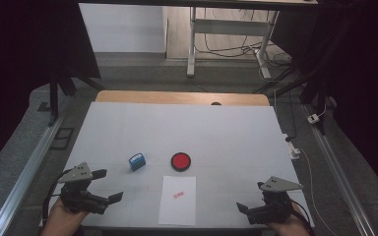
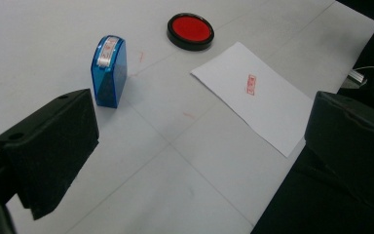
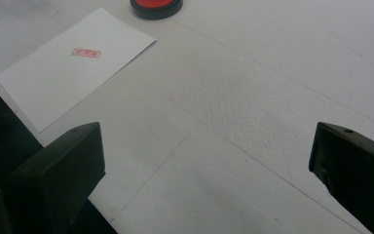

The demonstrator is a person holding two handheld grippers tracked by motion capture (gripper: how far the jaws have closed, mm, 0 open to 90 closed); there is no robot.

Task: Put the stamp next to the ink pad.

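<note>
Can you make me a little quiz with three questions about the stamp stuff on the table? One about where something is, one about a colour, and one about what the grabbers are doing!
1. Where does the blue stamp stand?
A. On the paper
B. On the table, left of the ink pad
C. In a gripper

2. What colour is the mark on the paper?
A. Red
B. Green
C. Black

3. How are the left gripper and right gripper?
A. Both shut
B. Both open, holding nothing
C. One holds the stamp

Answers: B, the stamp sits on the table beside the ink pad; A, the print is red; B, both sets of jaws stand apart with nothing between them.
</note>
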